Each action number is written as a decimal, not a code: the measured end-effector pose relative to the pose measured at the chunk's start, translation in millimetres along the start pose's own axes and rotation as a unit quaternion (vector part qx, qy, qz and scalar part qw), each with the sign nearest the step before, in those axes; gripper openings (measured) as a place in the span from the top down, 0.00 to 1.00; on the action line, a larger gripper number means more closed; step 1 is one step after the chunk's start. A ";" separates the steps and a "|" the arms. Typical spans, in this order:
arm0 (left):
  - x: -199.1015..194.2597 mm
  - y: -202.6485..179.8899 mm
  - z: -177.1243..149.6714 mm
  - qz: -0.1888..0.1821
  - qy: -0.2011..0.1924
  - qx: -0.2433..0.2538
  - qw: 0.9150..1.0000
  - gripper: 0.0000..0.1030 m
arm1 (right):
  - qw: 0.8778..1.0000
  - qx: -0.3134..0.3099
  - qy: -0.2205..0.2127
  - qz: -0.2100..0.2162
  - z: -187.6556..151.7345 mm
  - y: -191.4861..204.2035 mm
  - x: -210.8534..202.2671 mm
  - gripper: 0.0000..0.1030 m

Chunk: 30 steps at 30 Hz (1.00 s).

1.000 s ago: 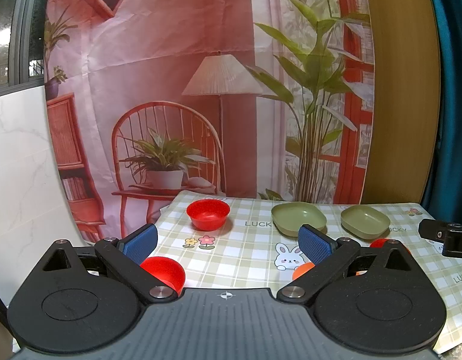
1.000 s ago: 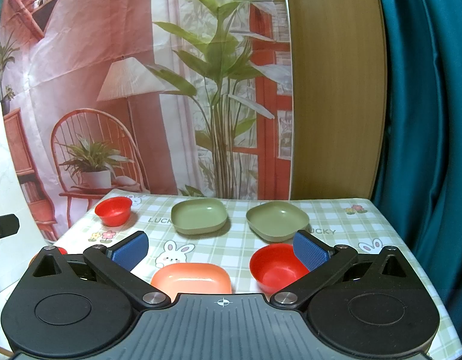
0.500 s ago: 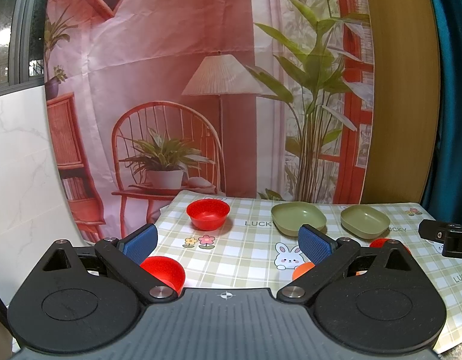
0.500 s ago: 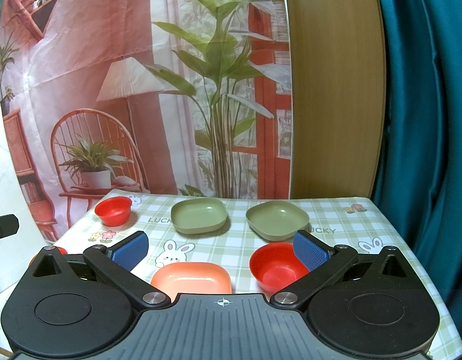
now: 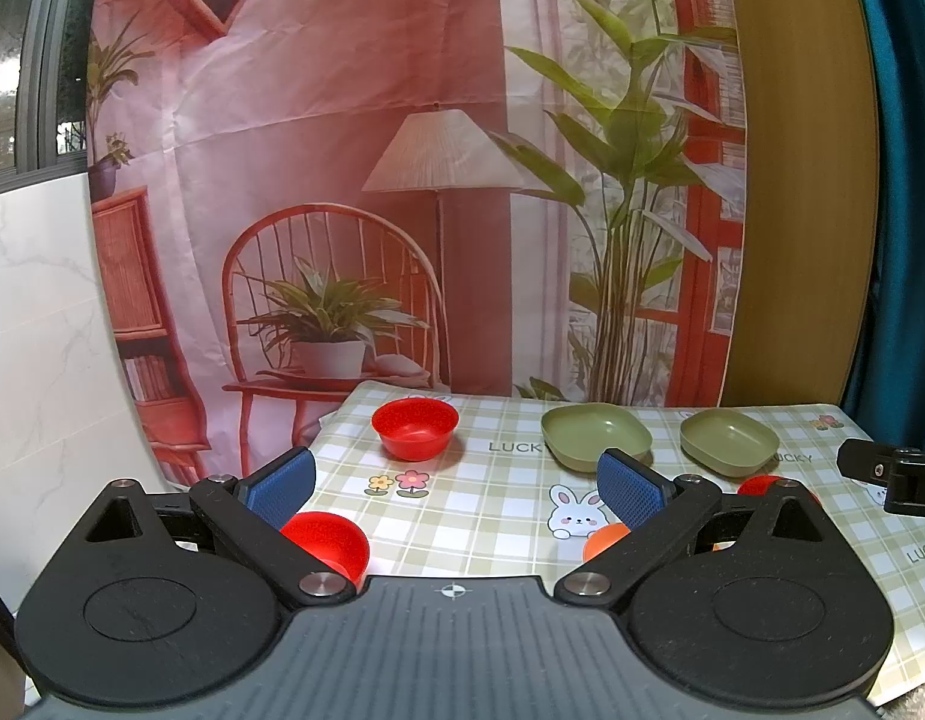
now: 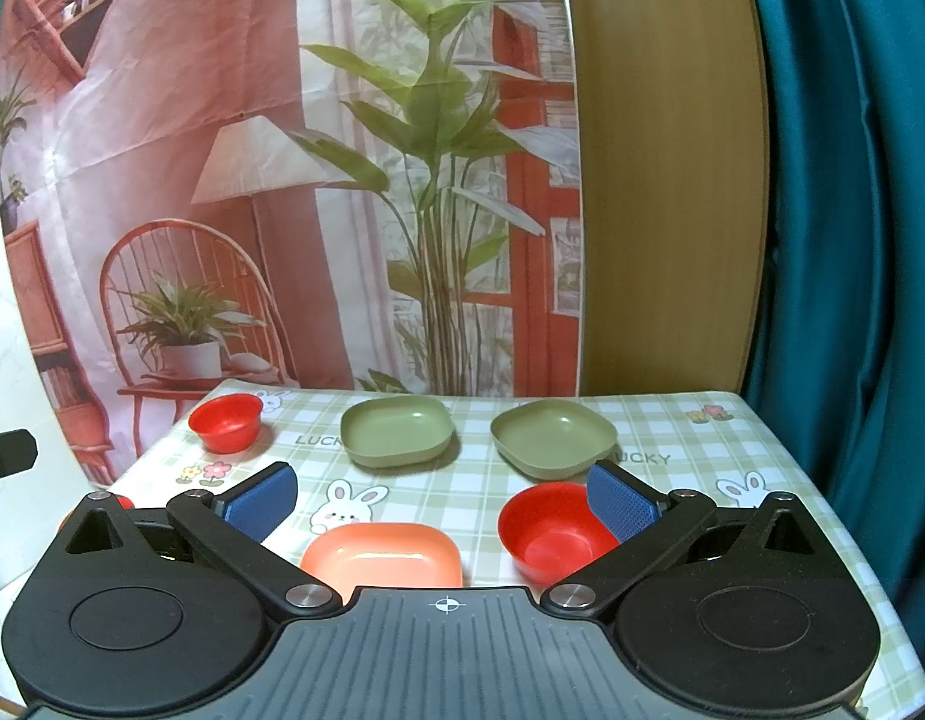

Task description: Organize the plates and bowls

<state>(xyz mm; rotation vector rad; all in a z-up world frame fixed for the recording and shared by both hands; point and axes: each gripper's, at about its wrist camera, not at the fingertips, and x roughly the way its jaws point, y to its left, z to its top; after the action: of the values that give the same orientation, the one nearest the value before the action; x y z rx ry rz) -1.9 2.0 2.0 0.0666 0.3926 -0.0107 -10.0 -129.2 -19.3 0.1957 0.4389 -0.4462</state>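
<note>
On a checked tablecloth stand two green square plates (image 6: 396,429) (image 6: 553,435), an orange square plate (image 6: 383,553) and three red bowls: far left (image 6: 225,420), near right (image 6: 552,531), and near left (image 5: 324,540). My left gripper (image 5: 456,483) is open and empty above the table's near left, beside the near-left bowl. My right gripper (image 6: 441,498) is open and empty above the orange plate and the near-right red bowl. In the left wrist view the green plates (image 5: 594,435) (image 5: 729,438) and far red bowl (image 5: 414,427) lie ahead.
A printed backdrop hangs behind the table, with a wooden panel (image 6: 666,180) and a teal curtain (image 6: 852,240) to the right. The right gripper's body (image 5: 894,477) shows at the right edge of the left wrist view. The table's left edge borders a white marbled wall (image 5: 36,360).
</note>
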 end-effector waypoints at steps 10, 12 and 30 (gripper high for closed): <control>-0.1 -0.3 -0.2 0.000 0.000 0.000 1.000 0.02 | 1.000 0.001 0.000 0.000 0.1 -0.5 -0.4 0.00; 0.0 -0.3 -0.2 0.000 0.000 0.000 1.000 0.02 | 1.000 0.001 0.000 0.000 0.2 -0.6 -0.5 0.00; -0.1 -1.4 -1.6 0.002 -0.001 -0.001 1.000 0.02 | 1.000 0.002 -0.001 0.000 2.4 -2.0 -1.0 0.00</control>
<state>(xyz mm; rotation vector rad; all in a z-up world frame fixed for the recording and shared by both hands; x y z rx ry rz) -2.6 0.7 0.5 0.0664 0.3905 -0.0061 -10.8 -131.3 -16.8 0.1985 0.4368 -0.4469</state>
